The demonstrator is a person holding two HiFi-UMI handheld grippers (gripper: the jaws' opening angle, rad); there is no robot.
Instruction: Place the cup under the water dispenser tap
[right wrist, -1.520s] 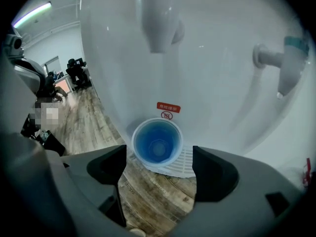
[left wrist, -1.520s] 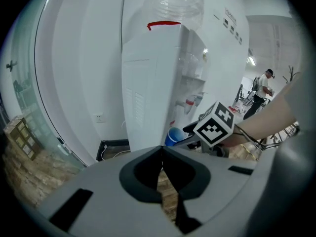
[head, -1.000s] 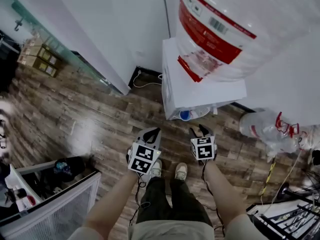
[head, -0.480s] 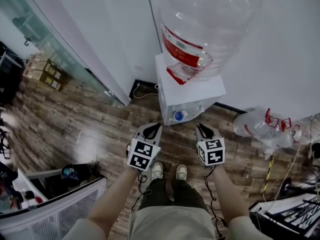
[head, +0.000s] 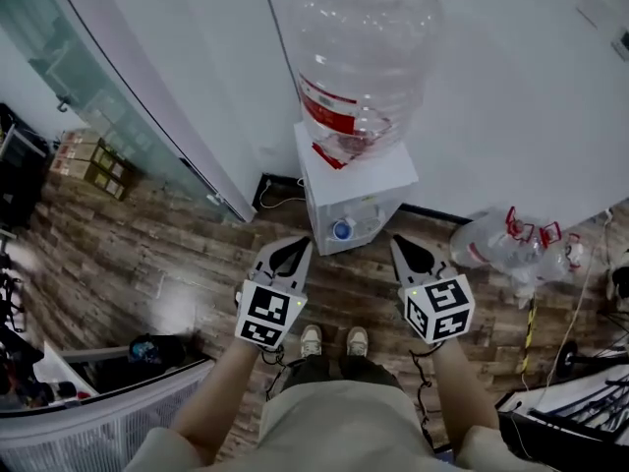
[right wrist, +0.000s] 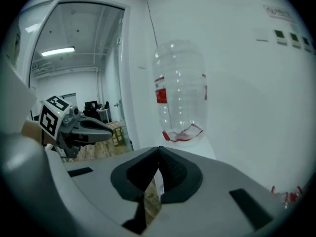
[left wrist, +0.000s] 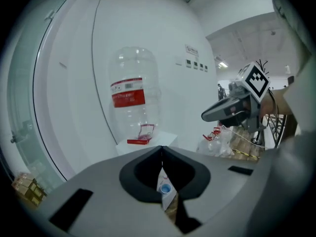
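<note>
The white water dispenser point(head: 354, 190) stands against the wall with a big clear bottle point(head: 359, 57) with a red label on top. A small blue cup point(head: 342, 229) sits in its front recess below the taps. My left gripper point(head: 298, 247) and right gripper point(head: 401, 244) hover side by side in front of the dispenser, apart from it, both shut with nothing between the jaws. In the left gripper view the jaws point(left wrist: 162, 149) meet, and the blue cup point(left wrist: 165, 188) shows through the gap below them. The right gripper view shows its jaws point(right wrist: 158, 149) closed before the bottle point(right wrist: 180, 90).
A crumpled empty bottle with red handles point(head: 511, 244) lies on the wood floor right of the dispenser. A white mesh bin point(head: 118, 421) is at lower left and cardboard boxes point(head: 88, 165) stand by the glass wall. My shoes point(head: 334, 340) are below the grippers.
Both grippers have risen. The right jaws, a little apart before, have closed. The view has pulled back, so the dispenser looks smaller and the whole bottle shows.
</note>
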